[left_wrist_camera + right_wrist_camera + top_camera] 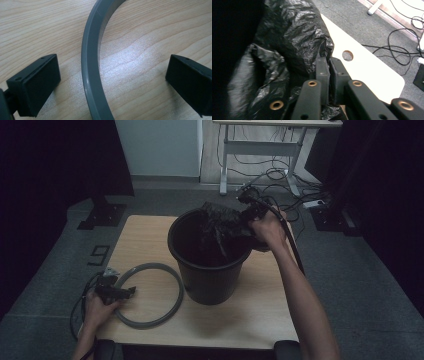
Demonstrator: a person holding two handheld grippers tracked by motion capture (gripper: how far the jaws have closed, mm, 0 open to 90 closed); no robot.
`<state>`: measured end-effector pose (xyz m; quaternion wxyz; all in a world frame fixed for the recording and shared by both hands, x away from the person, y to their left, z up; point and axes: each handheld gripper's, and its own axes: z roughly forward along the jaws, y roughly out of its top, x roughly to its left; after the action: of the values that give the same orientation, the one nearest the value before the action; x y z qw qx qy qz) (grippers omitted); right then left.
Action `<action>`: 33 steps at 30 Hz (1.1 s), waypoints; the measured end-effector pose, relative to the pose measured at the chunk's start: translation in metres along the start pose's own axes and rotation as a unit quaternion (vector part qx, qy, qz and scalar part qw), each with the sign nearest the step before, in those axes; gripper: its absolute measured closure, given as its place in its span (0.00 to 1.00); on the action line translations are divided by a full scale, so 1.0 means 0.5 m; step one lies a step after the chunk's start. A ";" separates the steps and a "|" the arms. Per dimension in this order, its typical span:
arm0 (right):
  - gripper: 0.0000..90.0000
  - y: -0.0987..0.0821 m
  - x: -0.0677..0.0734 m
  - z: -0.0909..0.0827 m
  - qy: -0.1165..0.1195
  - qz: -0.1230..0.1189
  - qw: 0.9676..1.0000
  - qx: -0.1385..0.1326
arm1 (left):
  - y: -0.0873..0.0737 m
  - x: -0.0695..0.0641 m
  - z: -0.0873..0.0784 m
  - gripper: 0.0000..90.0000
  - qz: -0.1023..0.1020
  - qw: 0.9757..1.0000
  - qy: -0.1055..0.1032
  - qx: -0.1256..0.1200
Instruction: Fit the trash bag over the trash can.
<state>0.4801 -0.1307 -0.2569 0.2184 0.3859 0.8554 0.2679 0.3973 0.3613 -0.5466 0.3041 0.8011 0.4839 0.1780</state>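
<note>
Right gripper [329,72] clenched on crinkled black plastic liner bag [294,37] | left gripper [112,82] released astride grey plastic ring [91,75] | advice: drape bag evenly over round black plastic bin [210,280] rim.

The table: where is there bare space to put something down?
The wooden table is bare in front of the black bin, toward the near right corner. Another bare patch lies at the far left corner, behind the grey ring. The wood inside the ring is bare too. It is crowded near the left gripper and at the bin's rim, where the right gripper holds the black bag.
</note>
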 end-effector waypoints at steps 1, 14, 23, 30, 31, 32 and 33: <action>0.98 0.004 0.003 -0.006 0.004 0.000 1.000 -0.003 | 0.000 0.000 0.000 0.00 0.000 1.000 0.000 0.000; 0.98 0.055 0.081 -0.030 0.078 -0.027 0.996 -0.018 | 0.000 0.000 0.000 0.00 0.000 1.000 0.000 0.000; 0.98 0.067 0.132 0.015 0.119 -0.056 0.991 -0.003 | 0.000 0.000 0.000 0.00 0.000 1.000 0.000 0.000; 0.90 0.040 0.134 0.071 0.141 -0.044 0.989 0.030 | 0.000 0.000 0.000 0.00 0.000 1.000 0.000 0.000; 0.86 0.038 0.132 0.074 0.142 -0.047 0.988 0.035 | 0.000 0.000 0.000 0.00 0.000 1.000 0.000 0.000; 0.79 0.035 0.131 0.076 0.140 -0.049 0.988 0.039 | 0.000 0.000 0.000 0.00 0.000 1.000 0.000 0.000; 0.72 0.035 0.128 0.073 0.137 -0.048 0.989 0.039 | 0.000 0.000 0.000 0.00 0.000 1.000 0.000 0.000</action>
<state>0.4719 -0.0605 -0.2845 0.0971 0.3120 0.9046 0.2737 0.3973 0.3613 -0.5466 0.3042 0.8010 0.4840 0.1779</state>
